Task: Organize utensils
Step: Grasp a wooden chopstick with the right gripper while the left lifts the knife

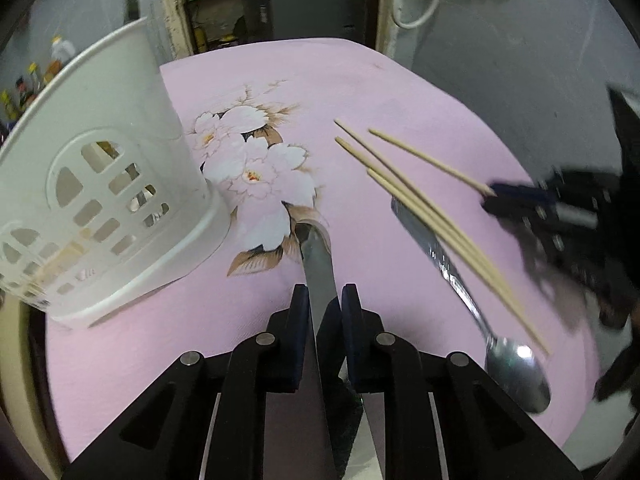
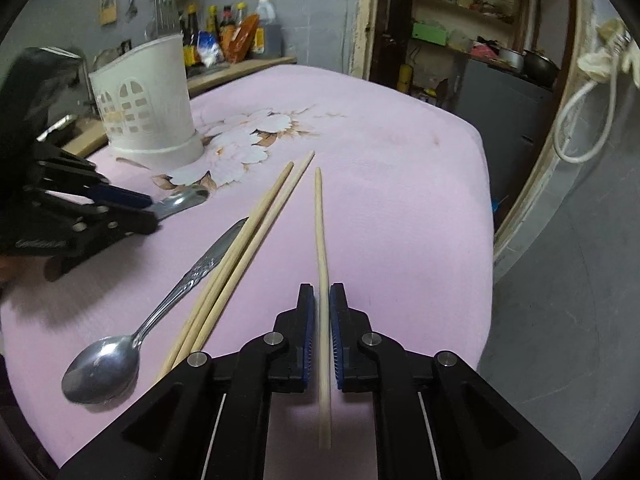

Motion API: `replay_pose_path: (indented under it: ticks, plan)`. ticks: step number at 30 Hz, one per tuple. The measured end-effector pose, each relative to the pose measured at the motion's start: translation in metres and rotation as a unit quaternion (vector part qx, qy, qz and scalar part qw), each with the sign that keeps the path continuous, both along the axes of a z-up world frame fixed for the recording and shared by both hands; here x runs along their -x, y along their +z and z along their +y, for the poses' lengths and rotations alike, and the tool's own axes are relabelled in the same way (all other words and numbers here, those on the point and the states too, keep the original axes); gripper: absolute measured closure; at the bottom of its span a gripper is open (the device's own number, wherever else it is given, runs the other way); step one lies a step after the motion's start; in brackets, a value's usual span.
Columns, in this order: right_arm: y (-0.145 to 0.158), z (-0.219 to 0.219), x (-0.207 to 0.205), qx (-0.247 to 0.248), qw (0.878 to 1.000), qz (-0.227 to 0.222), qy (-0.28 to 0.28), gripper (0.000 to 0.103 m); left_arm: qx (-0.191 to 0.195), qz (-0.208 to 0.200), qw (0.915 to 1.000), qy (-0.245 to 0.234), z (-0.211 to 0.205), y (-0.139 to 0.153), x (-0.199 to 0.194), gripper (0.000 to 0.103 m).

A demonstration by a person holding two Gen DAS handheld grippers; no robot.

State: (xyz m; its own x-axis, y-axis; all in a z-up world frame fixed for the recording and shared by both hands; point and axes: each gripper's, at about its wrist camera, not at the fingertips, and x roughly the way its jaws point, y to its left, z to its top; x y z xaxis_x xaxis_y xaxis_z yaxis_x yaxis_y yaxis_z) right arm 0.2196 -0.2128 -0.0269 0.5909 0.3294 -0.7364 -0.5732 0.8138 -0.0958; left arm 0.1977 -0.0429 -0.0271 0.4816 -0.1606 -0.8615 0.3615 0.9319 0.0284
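A white perforated utensil holder (image 1: 108,196) stands at the left of the pink flowered table (image 1: 360,80); it also shows in the right wrist view (image 2: 148,108). My left gripper (image 1: 325,300) is shut on a steel utensil handle (image 1: 318,264), a spoon by the right wrist view (image 2: 180,202). My right gripper (image 2: 322,300) is shut on a single wooden chopstick (image 2: 321,240), also seen in the left wrist view (image 1: 432,162). Three more chopsticks (image 1: 432,216) lie across a steel spoon (image 1: 516,372) on the cloth.
A wooden ledge with sauce bottles (image 2: 224,36) runs behind the holder. A doorway with shelves (image 2: 460,40) and a white cable (image 2: 576,120) lie beyond the table's far right edge. The table edge drops to a grey floor (image 2: 560,320).
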Motion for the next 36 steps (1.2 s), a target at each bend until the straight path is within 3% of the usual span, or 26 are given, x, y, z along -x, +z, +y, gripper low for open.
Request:
replay_pose_path:
  ticks: [4, 8, 12, 15, 20, 27, 31, 36]
  plan:
    - [0.001, 0.016, -0.017, 0.023, 0.999, 0.006, 0.021, 0.085, -0.044, 0.005, 0.9987, -0.026, -0.013, -0.002, 0.002, 0.087]
    - [-0.001, 0.032, -0.030, 0.048, 0.998, 0.003, 0.035, 0.084, -0.066, 0.016, 0.9967, -0.044, -0.018, -0.003, 0.001, 0.085]
    - [-0.004, 0.040, -0.044, 0.038, 0.998, 0.020, 0.043, 0.085, -0.070, 0.025, 0.9958, -0.054, -0.022, -0.006, -0.003, 0.085]
    - [-0.005, 0.046, -0.053, 0.037, 0.998, 0.034, 0.048, 0.097, -0.066, 0.036, 0.9958, -0.051, -0.026, -0.008, -0.011, 0.085]
    - [-0.001, 0.046, -0.055, 0.028, 0.998, 0.035, 0.043, 0.100, -0.041, 0.024, 0.9980, -0.042, -0.016, -0.006, -0.010, 0.090]
    - [0.013, 0.021, -0.037, -0.069, 0.997, 0.015, 0.011, 0.100, 0.014, -0.020, 0.9994, -0.024, 0.001, 0.002, 0.009, 0.091]
    - [0.033, 0.010, -0.019, -0.138, 0.990, -0.032, 0.008, 0.100, 0.044, -0.055, 0.9974, -0.015, 0.012, 0.007, 0.024, 0.091]
    - [0.050, 0.011, -0.001, -0.202, 0.974, -0.101, 0.014, 0.100, 0.095, -0.127, 0.9873, 0.009, 0.033, 0.024, 0.039, 0.091]
